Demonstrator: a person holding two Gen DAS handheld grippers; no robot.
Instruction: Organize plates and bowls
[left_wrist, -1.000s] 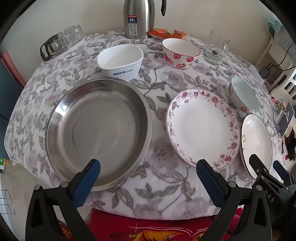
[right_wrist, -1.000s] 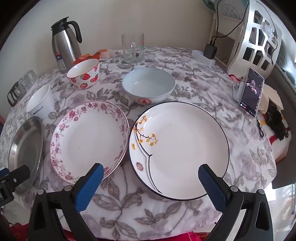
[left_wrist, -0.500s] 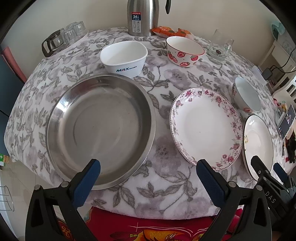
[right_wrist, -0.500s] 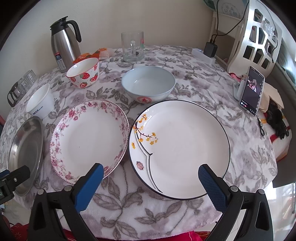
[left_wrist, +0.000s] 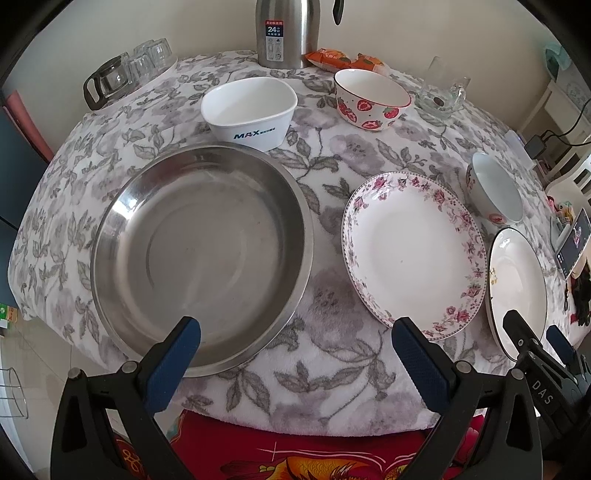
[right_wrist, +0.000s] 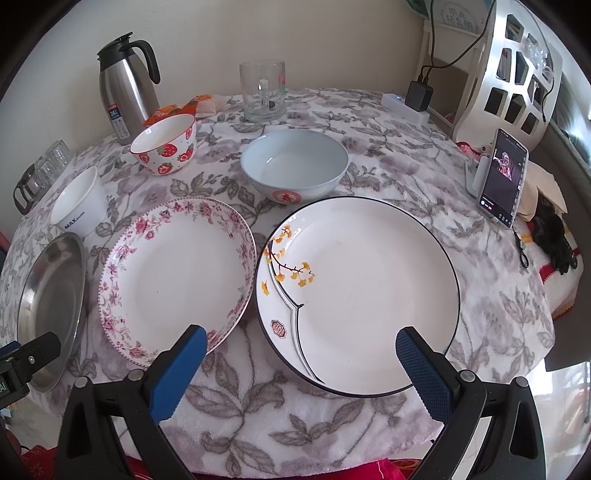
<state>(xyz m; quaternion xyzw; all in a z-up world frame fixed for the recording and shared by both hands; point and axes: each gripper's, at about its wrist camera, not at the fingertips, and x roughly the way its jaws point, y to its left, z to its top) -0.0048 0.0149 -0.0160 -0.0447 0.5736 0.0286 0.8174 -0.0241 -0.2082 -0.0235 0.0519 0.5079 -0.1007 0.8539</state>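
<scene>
On the round worktop (right_wrist: 332, 424) with its grey flowered cloth nothing is stacked yet, so the step in hand looks like the first pick-up, and it would go best by taking a plate at its near rim and lifting it level. The wide stainless steel basin (left_wrist: 201, 254) lies just ahead of the left claw (left_wrist: 291, 354), which is spread wide and empty, its left pad over the near rim. The white plate with a black rim and yellow leaves (right_wrist: 358, 295) lies between the pads of the right claw (right_wrist: 297, 363), also released and empty. The pink-flowered white plate (right_wrist: 177, 277) sits just beside it, and the pale blue bowl (right_wrist: 295, 166) behind
</scene>
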